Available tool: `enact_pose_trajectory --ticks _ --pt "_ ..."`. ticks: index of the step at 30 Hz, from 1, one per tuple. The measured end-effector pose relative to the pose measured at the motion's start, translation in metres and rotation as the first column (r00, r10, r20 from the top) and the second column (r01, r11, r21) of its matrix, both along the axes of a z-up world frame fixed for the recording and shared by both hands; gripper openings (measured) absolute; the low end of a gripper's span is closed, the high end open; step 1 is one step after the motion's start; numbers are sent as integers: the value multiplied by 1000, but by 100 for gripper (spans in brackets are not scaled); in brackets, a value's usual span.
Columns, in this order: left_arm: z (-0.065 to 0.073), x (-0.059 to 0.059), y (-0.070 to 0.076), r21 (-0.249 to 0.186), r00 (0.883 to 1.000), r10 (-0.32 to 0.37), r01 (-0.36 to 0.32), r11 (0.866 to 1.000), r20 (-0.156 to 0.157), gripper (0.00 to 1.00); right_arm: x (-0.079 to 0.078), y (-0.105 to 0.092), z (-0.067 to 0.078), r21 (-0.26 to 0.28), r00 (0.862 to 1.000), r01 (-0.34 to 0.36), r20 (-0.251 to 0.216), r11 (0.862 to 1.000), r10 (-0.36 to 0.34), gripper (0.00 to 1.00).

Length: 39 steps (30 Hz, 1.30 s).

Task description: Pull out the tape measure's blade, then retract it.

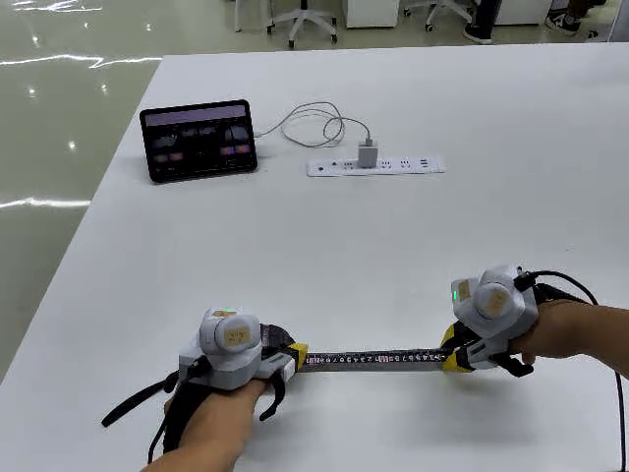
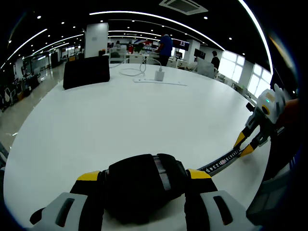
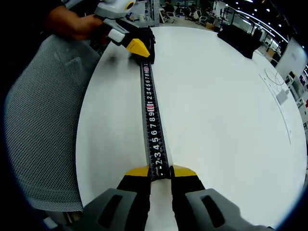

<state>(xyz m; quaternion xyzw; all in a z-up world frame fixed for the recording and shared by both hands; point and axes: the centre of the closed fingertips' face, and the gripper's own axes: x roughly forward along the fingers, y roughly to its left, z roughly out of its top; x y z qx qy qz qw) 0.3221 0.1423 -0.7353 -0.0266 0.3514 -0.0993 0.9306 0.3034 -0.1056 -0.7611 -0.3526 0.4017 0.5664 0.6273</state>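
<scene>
Well apart from tablet (image 1: 200, 140) and power strip (image 1: 375, 165), left gripper (image 1: 293, 356) clamps tape measure (image 2: 142, 190), right gripper (image 3: 160, 171) pinches blade (image 3: 150, 110).

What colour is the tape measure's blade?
The blade is black with white numbers, clearest in the right gripper view.

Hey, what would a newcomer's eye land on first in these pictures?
The tape measure's blade, stretched along the near side of the white table between two grippers: the left gripper shut on the black case, the right gripper pinching the blade's tip. Farther back lie a dark tablet and a power strip with a charger plugged in.
</scene>
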Motion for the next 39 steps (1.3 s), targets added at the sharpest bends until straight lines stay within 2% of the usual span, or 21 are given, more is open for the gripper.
enact_pose_trajectory --ticks 26,39 --pt "0 0 0 -4 1000 -1 1 1000 3 65 -1 20 1 15 1000 -25 7 1000 25 12" --pt "0 0 0 -5 1000 -1 1 1000 2 65 -1 31 0 34 1000 -10 6 999 10 12"
